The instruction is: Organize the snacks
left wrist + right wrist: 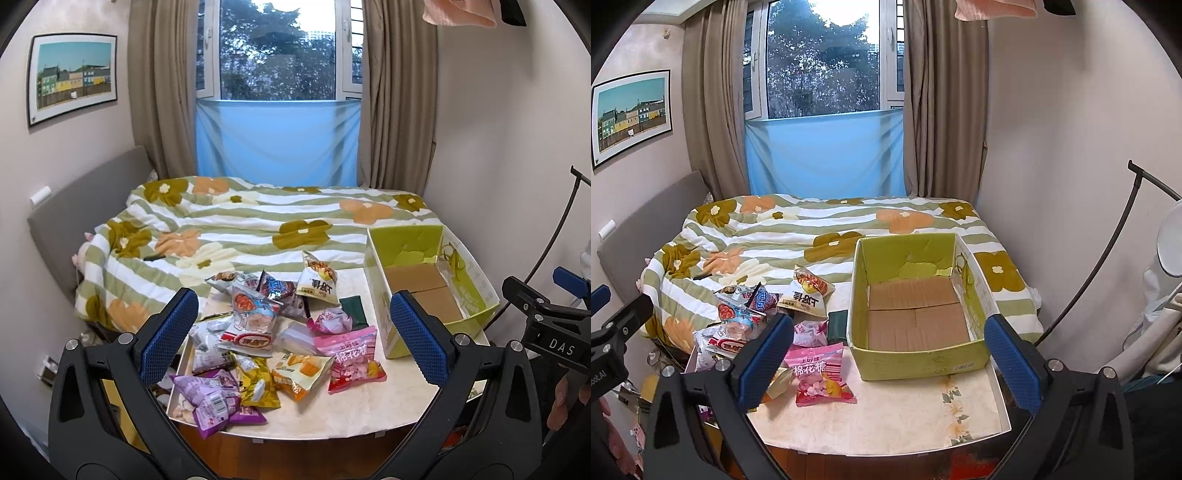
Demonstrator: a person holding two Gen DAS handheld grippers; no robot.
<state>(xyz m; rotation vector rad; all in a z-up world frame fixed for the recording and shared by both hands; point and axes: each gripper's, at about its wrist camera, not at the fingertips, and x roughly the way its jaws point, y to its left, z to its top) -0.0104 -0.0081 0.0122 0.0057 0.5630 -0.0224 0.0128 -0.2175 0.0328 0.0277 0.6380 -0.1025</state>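
Both my left tongs (pixel 293 332) and right tongs (pixel 888 360) hang spread, empty. Crinkly pink marshmallow packet (pixel 822 376) looks light, slippery; I'd pinch its sealed edge for the green cardboard box (pixel 923 360).

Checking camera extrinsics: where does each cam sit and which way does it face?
Left wrist: on the left tool, above the table's near edge, facing the snack pile; own open fingers, the right tool and fingertips at the right edge.
Right wrist: on the right tool, facing the empty green box; own open fingers, left tool.
Shared: table, pink marshmallow bag, bed, window.
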